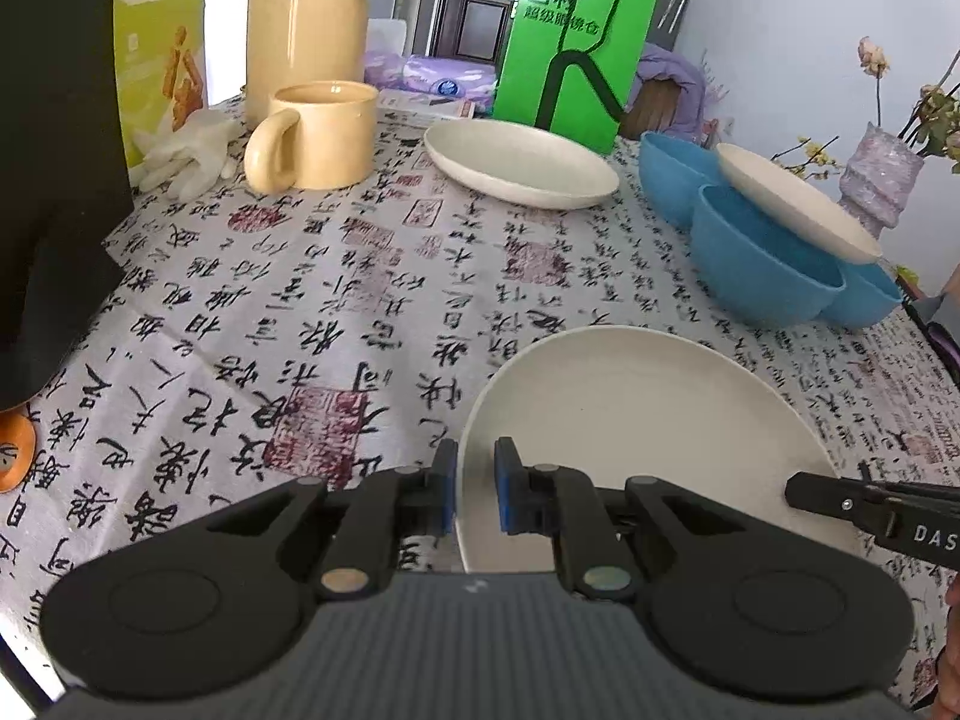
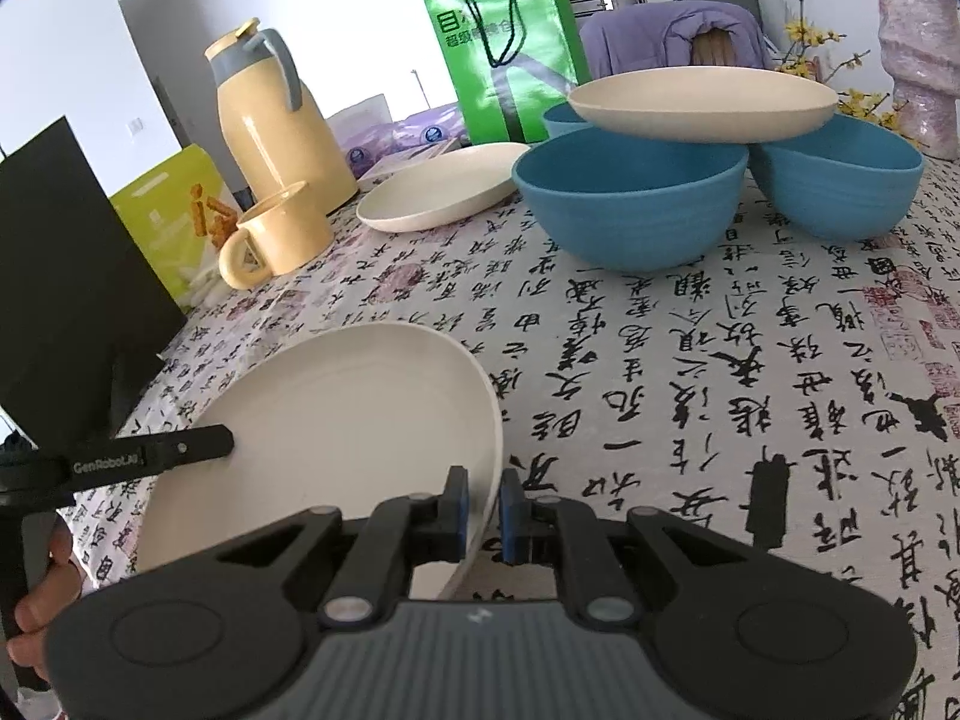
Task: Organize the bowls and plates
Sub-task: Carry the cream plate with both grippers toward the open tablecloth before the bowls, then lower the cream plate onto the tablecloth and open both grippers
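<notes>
A near cream plate (image 1: pixel 648 420) (image 2: pixel 336 420) is at the table's front. My left gripper (image 1: pixel 475 489) straddles its left rim, the jaws a little apart around the rim. My right gripper (image 2: pixel 483 507) straddles its right rim the same way. A second cream plate (image 1: pixel 519 162) (image 2: pixel 444 186) lies at the back. A third cream plate (image 1: pixel 792 204) (image 2: pixel 702 102) rests on top of three blue bowls (image 1: pixel 762 264) (image 2: pixel 630 204).
A yellow mug (image 1: pixel 318 135) (image 2: pixel 276 234), a yellow thermos (image 1: pixel 303 12) (image 2: pixel 276 114), a green bag (image 1: pixel 573 48) (image 2: pixel 504 42), a snack box (image 1: pixel 159 54), white gloves (image 1: pixel 186 153), a black object (image 1: pixel 54 150) at left and a vase (image 1: pixel 876 174) at right.
</notes>
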Demonstrator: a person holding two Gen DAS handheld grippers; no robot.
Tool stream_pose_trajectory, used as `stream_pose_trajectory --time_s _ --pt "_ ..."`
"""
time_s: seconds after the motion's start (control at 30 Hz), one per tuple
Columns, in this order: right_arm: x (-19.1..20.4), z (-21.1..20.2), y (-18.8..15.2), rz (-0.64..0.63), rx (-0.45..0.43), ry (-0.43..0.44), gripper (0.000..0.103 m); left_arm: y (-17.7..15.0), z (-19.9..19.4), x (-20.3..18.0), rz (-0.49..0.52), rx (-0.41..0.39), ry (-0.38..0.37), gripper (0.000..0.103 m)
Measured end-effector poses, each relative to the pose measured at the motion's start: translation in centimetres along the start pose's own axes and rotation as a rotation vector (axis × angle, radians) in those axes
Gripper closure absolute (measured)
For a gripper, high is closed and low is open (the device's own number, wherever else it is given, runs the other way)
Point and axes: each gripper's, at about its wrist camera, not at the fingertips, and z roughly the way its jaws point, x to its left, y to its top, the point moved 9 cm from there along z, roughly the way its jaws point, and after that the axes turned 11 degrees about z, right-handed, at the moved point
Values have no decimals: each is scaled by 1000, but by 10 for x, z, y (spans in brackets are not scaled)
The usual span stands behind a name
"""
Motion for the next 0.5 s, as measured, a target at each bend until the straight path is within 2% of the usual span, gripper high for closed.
stream_pose_trajectory --time_s 0.37,0.43,0.47,0.5 --pt "1 5 -4 -5 8 -10 90 -5 3 2 11 7 2 89" --pt "1 4 -4 -4 4 -7 90 -5 3 1 20 5 8 82" --pt "-1 4 -4 -3 2 -12 86 -5 2 0 25 2 15 72" --pt "-2 3 -4 -4 -2 -16 77 -5 1 0 30 -3 23 66"
